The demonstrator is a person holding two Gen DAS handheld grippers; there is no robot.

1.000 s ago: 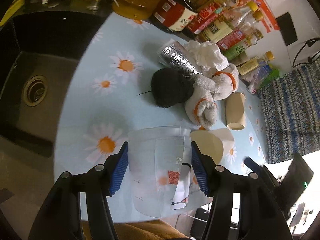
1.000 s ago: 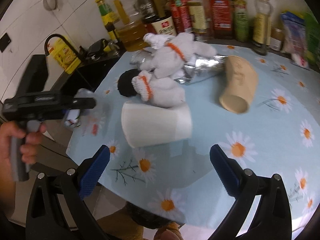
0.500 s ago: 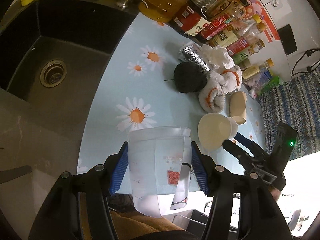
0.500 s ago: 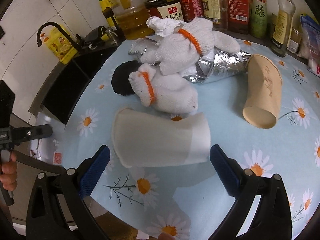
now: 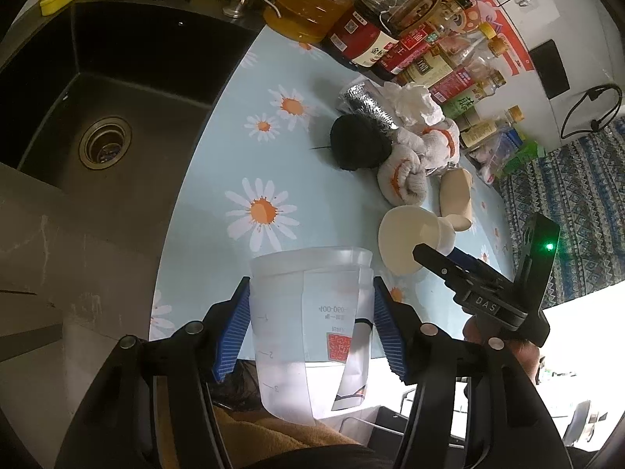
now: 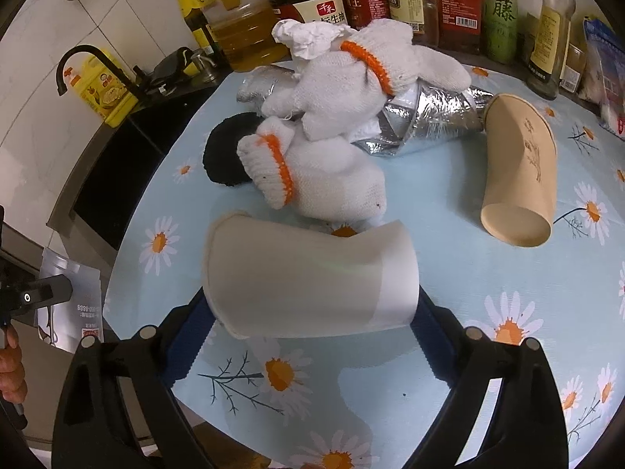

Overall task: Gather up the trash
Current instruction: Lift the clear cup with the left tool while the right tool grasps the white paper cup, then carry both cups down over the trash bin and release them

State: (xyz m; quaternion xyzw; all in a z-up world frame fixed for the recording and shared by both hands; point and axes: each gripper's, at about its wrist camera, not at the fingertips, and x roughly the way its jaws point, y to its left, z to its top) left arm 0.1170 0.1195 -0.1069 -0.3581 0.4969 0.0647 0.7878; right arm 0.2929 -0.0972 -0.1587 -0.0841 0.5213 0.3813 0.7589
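Two hands: left gripper (image 5: 312, 324) fingers pinch my clear cup (image 5: 308, 320).
Right gripper (image 6: 312, 336): fingers spread, just been closing, straddling the white cup (image 6: 308, 277).
Cup axis: crosswise between fingers, near tabletop (image 6: 488, 273) front edge.

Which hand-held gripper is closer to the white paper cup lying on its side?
The right hand-held gripper: its jaws straddle the white paper cup. The left hand-held gripper is off beside the table edge, holding a clear plastic cup.

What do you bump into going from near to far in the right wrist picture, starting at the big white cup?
White paper cup → white glove with orange cuff → silver foil wrapper → row of sauce bottles at the back.
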